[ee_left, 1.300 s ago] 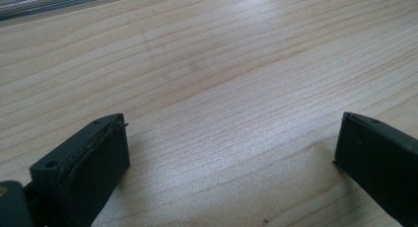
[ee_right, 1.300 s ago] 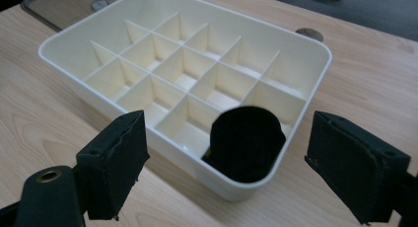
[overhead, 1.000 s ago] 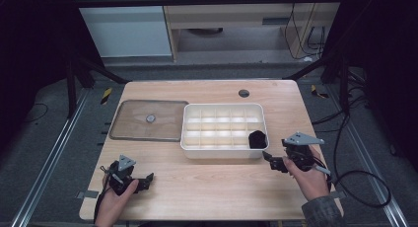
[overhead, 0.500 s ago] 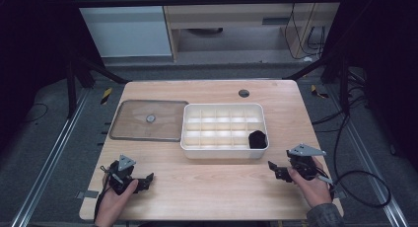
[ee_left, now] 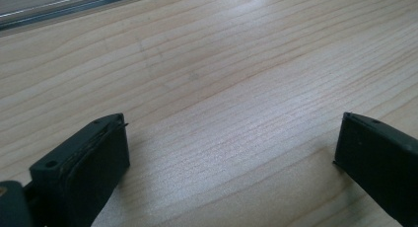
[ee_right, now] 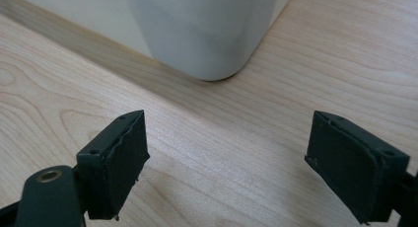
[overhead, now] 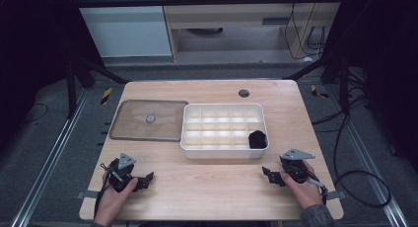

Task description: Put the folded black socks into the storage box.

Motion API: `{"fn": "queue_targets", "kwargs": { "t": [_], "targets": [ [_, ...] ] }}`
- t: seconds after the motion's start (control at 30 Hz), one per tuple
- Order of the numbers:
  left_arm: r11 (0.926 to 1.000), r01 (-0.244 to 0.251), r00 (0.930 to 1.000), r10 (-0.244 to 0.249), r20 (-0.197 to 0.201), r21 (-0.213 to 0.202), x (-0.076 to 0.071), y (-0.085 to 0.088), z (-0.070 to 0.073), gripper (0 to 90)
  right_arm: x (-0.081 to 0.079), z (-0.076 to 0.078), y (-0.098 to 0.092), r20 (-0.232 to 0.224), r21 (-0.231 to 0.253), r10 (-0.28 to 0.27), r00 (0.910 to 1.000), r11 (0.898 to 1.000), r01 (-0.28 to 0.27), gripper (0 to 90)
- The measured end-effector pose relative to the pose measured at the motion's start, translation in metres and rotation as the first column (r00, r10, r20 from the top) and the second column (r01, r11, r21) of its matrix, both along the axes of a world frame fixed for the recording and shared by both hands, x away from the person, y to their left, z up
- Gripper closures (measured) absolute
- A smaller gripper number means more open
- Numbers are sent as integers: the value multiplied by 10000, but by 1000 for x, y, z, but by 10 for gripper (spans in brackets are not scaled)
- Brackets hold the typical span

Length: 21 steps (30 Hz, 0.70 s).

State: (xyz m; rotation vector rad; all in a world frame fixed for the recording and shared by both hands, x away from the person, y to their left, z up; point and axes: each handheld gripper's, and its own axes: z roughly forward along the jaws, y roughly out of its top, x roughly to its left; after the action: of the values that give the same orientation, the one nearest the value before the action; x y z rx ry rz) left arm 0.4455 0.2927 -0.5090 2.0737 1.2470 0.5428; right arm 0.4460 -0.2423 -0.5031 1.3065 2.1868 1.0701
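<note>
My left tool (overhead: 140, 181): jaws apart, empty, over the tabletop (overhead: 212, 187).
My right tool (overhead: 270, 175): jaws apart, empty, near the compartment box (overhead: 224, 153).

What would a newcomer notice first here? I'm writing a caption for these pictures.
The white compartment box at the table's centre, with one black object in its near right compartment. The clear lid lies flat to its left. Both open grippers, left and right, rest near the front edge.
</note>
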Motion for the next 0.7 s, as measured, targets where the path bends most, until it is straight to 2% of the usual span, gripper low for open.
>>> {"fn": "queue_targets", "kwargs": {
  "t": [0.13,0.37,0.63,0.7],
  "targets": [
    [10000,-4,10000,4,2,0,0,0,0,0,2,-5,4,-173,8,11,9999,10000,-10,158],
    [10000,-5,10000,5,2,1,0,0,0,0,6,-8,6,-196,58,-401,9990,9992,402,145],
    [10000,7,10000,-7,-1,4,2,0,0,0,8,-8,10,-152,-340,-699,9974,9970,693,126],
    [10000,-1,10000,1,21,2,4,1,0,0,8,-9,12,-48,-654,-729,9973,9952,724,114]
  ]
}}
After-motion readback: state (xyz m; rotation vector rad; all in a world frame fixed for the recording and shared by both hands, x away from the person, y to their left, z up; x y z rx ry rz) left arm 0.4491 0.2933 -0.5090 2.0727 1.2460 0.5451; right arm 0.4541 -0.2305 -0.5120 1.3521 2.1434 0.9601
